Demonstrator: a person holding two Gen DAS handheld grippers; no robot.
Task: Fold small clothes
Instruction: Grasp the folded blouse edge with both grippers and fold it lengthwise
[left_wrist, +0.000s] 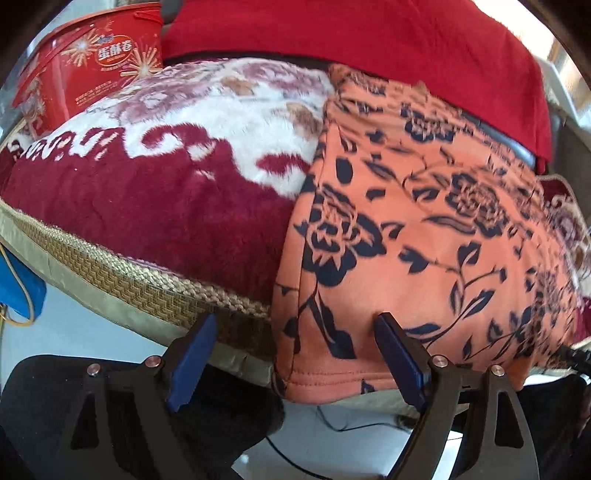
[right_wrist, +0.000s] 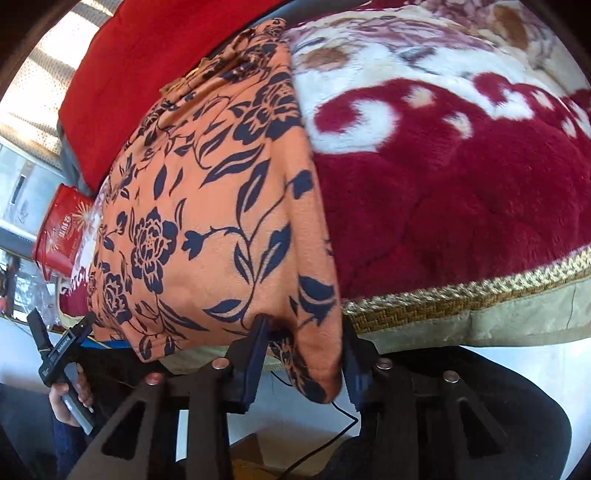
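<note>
Orange floral garment (left_wrist: 424, 221) lies flat on a red-and-white plush blanket (left_wrist: 166, 184), its near hem hanging over the blanket's woven gold border (left_wrist: 122, 280). Left gripper (left_wrist: 295, 332) stands spread wide at the hem; the garment's left corner hangs between its blue pads (left_wrist: 399, 354) without being pinched, cloth running off toward 1 o'clock. Right view: right gripper (right_wrist: 306, 332) straddles the garment's (right_wrist: 221, 203) right hem corner, pads close on either side of the hanging fold; whether they press the cloth I cannot tell. Garment body extends toward 11 o'clock from those fingers. A hand (right_wrist: 70, 398) holds the left gripper at 8 o'clock. Red tin (left_wrist: 92, 62) sits at 10 o'clock in the left view.
</note>
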